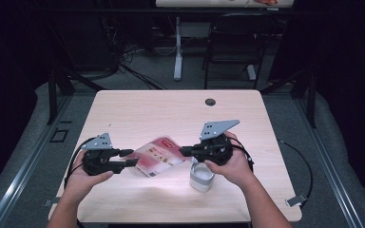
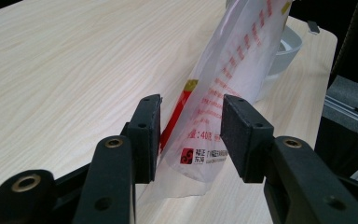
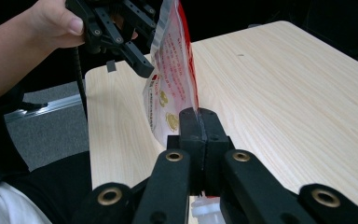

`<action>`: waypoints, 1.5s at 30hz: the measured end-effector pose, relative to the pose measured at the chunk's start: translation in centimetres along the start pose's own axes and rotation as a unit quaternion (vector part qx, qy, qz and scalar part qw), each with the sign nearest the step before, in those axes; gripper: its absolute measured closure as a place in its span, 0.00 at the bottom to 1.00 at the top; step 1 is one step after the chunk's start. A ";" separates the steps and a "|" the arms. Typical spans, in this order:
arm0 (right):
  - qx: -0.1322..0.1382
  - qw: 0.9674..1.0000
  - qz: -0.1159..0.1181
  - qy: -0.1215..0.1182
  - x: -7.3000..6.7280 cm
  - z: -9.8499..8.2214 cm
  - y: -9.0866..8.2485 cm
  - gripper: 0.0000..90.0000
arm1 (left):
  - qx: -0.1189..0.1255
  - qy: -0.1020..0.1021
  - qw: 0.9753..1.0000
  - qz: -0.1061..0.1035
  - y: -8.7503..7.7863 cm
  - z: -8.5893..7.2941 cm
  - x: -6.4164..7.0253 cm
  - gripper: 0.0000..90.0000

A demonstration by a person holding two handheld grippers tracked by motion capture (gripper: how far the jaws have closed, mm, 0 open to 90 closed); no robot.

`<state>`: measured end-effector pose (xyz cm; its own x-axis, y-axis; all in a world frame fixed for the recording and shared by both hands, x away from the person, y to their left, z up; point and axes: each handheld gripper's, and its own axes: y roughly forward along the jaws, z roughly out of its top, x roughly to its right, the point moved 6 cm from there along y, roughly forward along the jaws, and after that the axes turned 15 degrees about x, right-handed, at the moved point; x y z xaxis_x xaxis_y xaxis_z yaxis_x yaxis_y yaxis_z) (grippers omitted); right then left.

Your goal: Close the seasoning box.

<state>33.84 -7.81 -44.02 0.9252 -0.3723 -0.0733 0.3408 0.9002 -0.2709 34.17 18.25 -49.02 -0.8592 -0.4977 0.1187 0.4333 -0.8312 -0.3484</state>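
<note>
I have one table in front of me, pale wood grain, with a single small dark hole near its far edge. On it I count one plastic pouch, clear with red print and a red band, and one white cup. Two grippers are at work, one in each hand.

The pouch sits toward the near edge, about midway between the left and right edges, held up off the table between the two grippers. The white cup stands just right of it, near the near edge, partly under my right hand, which covers much of its top in the high view.

My right gripper is clamped tight on the pouch's right end; in the right gripper view its jaws meet with only the thin film pinched between them. My left gripper has its jaws apart, one on each side of the pouch's left end. In the left gripper view there is a gap at the right pad, while the film lies against or just beside the left pad; I cannot tell if it touches.

The left gripper view gives me the printed red characters and the small logo on the pouch, and the cup's rim behind it. The right gripper view shows my left hand beyond the pouch. The high view adds a chair and a table leg beyond the far edge.
</note>
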 end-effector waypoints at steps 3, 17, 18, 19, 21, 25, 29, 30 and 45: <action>-0.008 1.000 -0.002 -0.003 0.0 -0.1 0.2 1.00 | 0.004 0.000 1.000 0.000 -0.1 0.1 0.0 0.65; -0.036 0.999 -0.006 -0.024 -0.3 -0.1 1.4 1.00 | -0.024 0.008 1.000 0.008 1.0 -1.1 -0.2 0.81; -0.039 0.999 -0.008 -0.025 -0.2 -0.2 1.5 1.00 | -0.027 0.006 1.000 0.006 1.1 -1.2 -0.2 0.81; -0.040 0.999 -0.009 -0.024 -0.2 -0.2 1.5 1.00 | -0.029 0.005 1.000 0.005 1.3 -1.4 -0.2 0.82; -0.040 0.999 -0.010 -0.024 -0.1 -0.3 1.6 1.00 | -0.033 0.004 0.999 0.002 1.6 -1.7 -0.2 0.84; -0.043 0.999 -0.011 -0.025 -0.1 -0.5 1.8 1.00 | -0.042 0.001 0.999 0.000 2.2 -2.4 -0.3 0.85; -0.045 0.999 -0.013 -0.022 0.0 -0.7 2.0 1.00 | -0.050 0.001 0.999 -0.001 2.7 -2.9 -0.3 0.86; -0.045 0.999 -0.014 -0.022 0.0 -0.8 2.1 1.00 | -0.053 0.000 0.999 -0.003 2.7 -3.0 -0.3 0.87; -0.037 0.999 -0.003 0.000 -0.1 -0.9 2.6 0.99 | -0.057 -0.011 0.998 -0.002 3.1 -3.8 -0.6 0.87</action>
<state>34.49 -5.59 -45.62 0.9231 -0.3779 -0.0720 0.3333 0.8791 -0.3408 35.02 16.92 -53.75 -0.8544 -0.5004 0.1397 0.3950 -0.8003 -0.4511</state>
